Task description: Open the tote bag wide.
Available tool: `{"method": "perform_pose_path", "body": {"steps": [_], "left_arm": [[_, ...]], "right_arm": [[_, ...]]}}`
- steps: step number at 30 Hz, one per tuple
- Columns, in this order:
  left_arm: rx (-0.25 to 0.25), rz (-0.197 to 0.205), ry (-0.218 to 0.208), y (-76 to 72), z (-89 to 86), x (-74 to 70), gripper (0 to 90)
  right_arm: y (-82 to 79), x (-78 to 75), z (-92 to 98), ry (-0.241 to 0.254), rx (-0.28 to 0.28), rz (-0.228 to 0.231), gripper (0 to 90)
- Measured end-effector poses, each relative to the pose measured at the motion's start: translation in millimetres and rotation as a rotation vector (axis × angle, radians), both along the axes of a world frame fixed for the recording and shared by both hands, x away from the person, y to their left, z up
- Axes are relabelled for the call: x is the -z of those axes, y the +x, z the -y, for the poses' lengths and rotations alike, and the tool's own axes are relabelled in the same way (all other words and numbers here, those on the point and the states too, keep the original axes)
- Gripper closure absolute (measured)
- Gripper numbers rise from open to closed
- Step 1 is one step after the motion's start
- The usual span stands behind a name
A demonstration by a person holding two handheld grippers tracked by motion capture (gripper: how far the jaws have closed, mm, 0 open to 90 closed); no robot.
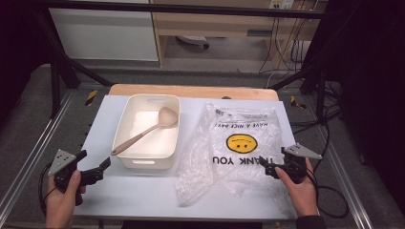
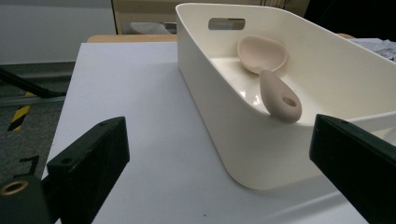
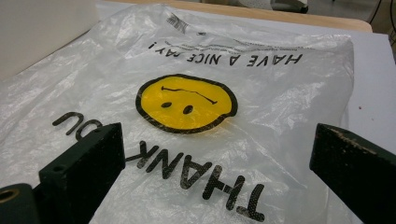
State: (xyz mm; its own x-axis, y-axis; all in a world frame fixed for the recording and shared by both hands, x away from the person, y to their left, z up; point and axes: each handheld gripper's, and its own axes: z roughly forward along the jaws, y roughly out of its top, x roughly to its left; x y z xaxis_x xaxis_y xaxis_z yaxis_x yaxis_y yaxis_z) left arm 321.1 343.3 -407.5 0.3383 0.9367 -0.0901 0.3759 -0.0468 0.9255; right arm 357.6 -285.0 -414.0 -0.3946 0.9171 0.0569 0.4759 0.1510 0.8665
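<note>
A cream plastic bin point(image 1: 148, 131) point(image 2: 289, 84) stands on the white table top point(image 1: 138, 191), left of centre. Inside it lies a beige ladle point(image 1: 143, 133) point(image 2: 271, 79), bowl at the far end and handle resting on the near rim. To its right a clear plastic bag point(image 1: 229, 148) point(image 3: 196, 107) lies flat, printed with a yellow smiley and "THANK YOU". My left gripper point(image 1: 93, 164) point(image 2: 219, 172) is open near the bin's front left corner, nothing between its jaws. My right gripper point(image 1: 270, 167) point(image 3: 215, 182) is open at the bag's near right edge, jaws wide over the print.
The white table top sits on a wooden board point(image 1: 191, 90). Black frame bars point(image 1: 62, 62) rise at the back left and right. Cables point(image 1: 329, 191) trail off the table's right side. Bare white surface point(image 1: 143, 200) lies in front of the bin.
</note>
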Motion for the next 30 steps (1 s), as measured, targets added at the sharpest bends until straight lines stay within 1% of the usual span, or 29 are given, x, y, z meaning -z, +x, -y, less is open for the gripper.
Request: {"method": "perform_pose_path", "body": {"steps": [2, 3, 6, 7, 9, 10, 13, 17, 18, 19, 20, 21, 23, 30], "left_arm": [[-0.002, 0.001, -0.008, 0.4, -0.4, 0.0, 4.5], [-0.002, 0.002, -0.006, 0.1, -1.8, -0.4, 4.5], [-0.003, 0.003, -0.011, 0.2, -2.2, -0.2, 4.5], [-0.004, 0.002, -0.007, 0.6, -2.5, 0.1, 4.5], [-0.002, 0.000, -0.005, 1.0, -2.4, 0.4, 4.5], [-0.002, 0.001, -0.005, 1.3, -1.9, 0.7, 4.5], [0.003, -0.003, -0.001, 1.6, -1.1, 0.7, 4.5], [0.005, -0.001, -0.001, 1.7, -0.8, 0.9, 4.5], [0.005, -0.002, -0.002, 1.6, -0.9, 0.9, 4.5], [0.005, -0.002, 0.000, 1.6, -1.2, 0.9, 4.5], [0.006, -0.002, 0.000, 1.7, -1.3, 0.9, 4.5], [0.006, -0.001, 0.000, 1.7, -1.3, 0.9, 4.5], [0.004, -0.002, 0.002, 1.9, -1.0, 1.0, 4.5], [0.005, -0.004, 0.008, 2.2, -0.8, 1.1, 4.5]], "right_arm": [[-0.2, -0.3, -0.4, -0.003, -0.003, 0.001, 4.1], [-0.9, -2.3, -1.6, -0.015, -0.009, 0.005, 4.0], [-2.1, -5.9, -3.1, -0.010, -0.013, 0.008, 3.9], [-4.4, -11.8, -5.7, -0.013, -0.028, 0.019, 3.8], [-5.2, -13.9, -7.2, -0.010, -0.031, 0.022, 3.8], [-7.9, -20.0, -12.1, -0.005, -0.046, 0.032, 3.9], [-11.1, -24.1, -20.5, -0.008, -0.076, 0.040, 3.9], [-13.7, -24.0, -33.3, -0.024, -0.120, 0.029, 3.9], [-13.7, -24.0, -33.3, -0.024, -0.120, 0.029, 3.9], [-14.8, -23.5, -39.6, -0.023, -0.143, 0.018, 3.9], [-14.8, -23.5, -39.6, -0.023, -0.143, 0.018, 3.9], [-15.2, -22.7, -44.3, -0.028, -0.160, 0.013, 3.8], [-16.1, -21.8, -49.7, -0.036, -0.176, 0.010, 3.8], [-18.2, -15.2, -64.4, -0.061, -0.232, -0.026, 4.3]]}}
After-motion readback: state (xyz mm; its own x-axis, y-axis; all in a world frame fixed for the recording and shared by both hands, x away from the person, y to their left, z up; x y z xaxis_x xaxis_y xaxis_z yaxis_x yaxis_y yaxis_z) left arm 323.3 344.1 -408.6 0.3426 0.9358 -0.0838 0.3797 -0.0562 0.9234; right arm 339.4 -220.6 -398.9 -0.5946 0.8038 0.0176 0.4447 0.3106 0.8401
